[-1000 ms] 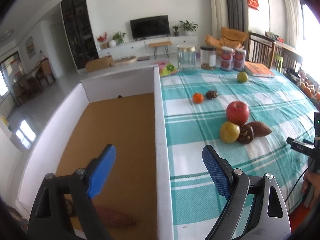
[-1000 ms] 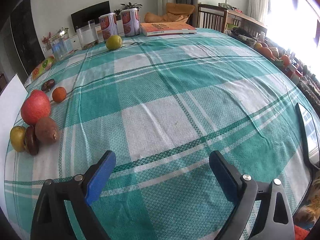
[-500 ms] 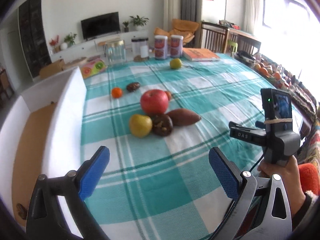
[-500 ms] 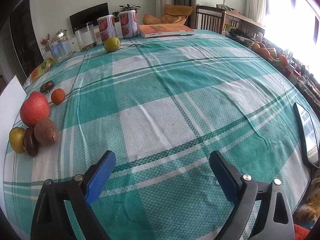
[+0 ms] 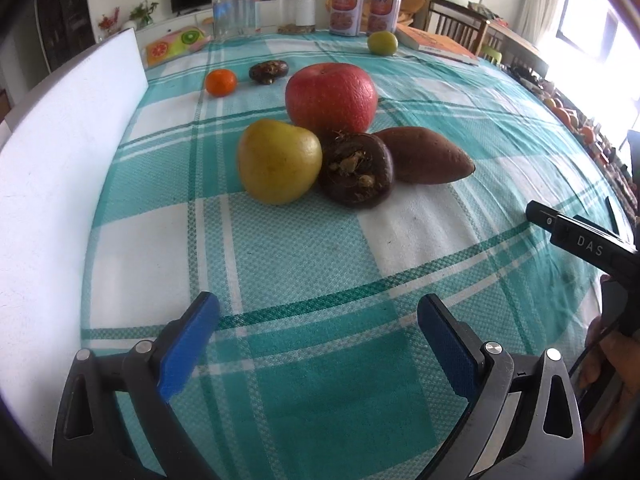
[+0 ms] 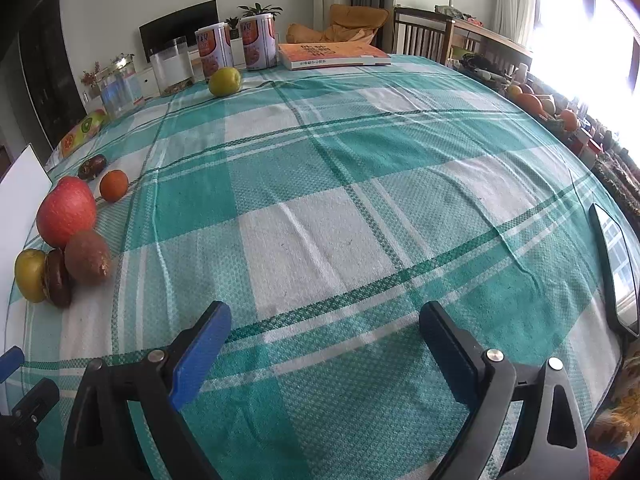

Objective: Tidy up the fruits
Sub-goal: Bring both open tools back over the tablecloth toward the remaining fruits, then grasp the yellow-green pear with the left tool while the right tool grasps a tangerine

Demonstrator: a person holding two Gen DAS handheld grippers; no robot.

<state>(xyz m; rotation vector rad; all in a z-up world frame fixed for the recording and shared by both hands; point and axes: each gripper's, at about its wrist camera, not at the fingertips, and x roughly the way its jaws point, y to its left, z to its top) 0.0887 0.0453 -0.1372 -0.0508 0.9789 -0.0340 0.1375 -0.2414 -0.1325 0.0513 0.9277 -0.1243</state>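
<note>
The left gripper point(image 5: 318, 322) is seen with its blue pads spread apart and nothing held between them, low over the teal plaid tablecloth point(image 5: 304, 248). Compared with a second ago, when the inside of the white box point(image 5: 60, 152) with its brown floor filled the left wrist view, the box is now reduced to a white wall along the left edge, and the fruit cluster is brought much closer and larger, straight ahead of the pads. In that cluster a yellow apple point(image 5: 279, 161), a dark brown fruit point(image 5: 356, 174), a sweet potato point(image 5: 424, 155) and a red apple point(image 5: 331, 97) are packed together, touching. Farther back a small orange point(image 5: 221, 82) and a second dark fruit point(image 5: 269, 71) are placed near each other, and a green fruit point(image 5: 382, 43) is set well apart near two cans point(image 5: 366, 10).

The right gripper point(image 6: 324, 334) is likewise held open and empty over the cloth; its view is almost unchanged from the earlier frames, with the cluster kept at the far left beside the box wall.
</note>
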